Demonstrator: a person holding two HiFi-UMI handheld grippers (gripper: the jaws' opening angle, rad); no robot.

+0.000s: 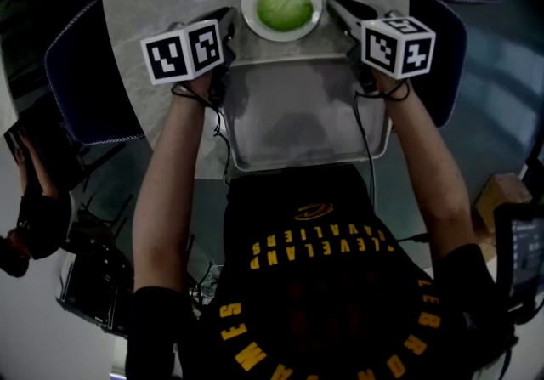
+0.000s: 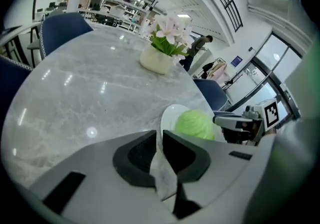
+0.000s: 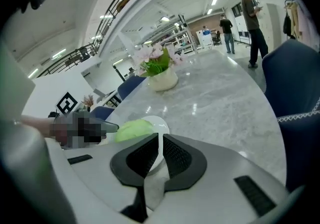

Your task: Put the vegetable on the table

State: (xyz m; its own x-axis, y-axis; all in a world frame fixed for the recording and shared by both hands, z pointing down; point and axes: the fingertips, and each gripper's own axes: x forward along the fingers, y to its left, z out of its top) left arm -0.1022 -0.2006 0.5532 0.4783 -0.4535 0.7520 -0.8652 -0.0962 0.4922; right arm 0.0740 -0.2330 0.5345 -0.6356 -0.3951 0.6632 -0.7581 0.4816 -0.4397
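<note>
green vegetable [image 1: 285,4] on plate [image 1: 247,11] on table [image 1: 144,4], between left gripper [image 1: 228,19] and right gripper [image 1: 337,6], both jaws closed, empty.

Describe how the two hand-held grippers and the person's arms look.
The left hand-held gripper and right hand-held gripper each have a light grey body, black padded jaws and a white cube with black square markers. A thin black cable runs from each. The person wears a black short-sleeved shirt with yellow lettering; the forearms are bare.

a large open office hall: marble table [image 2: 75,92], blue chairs [image 2: 65,25], flower pot [image 2: 156,60], rows of desks [image 2: 102,6] behind.
</note>
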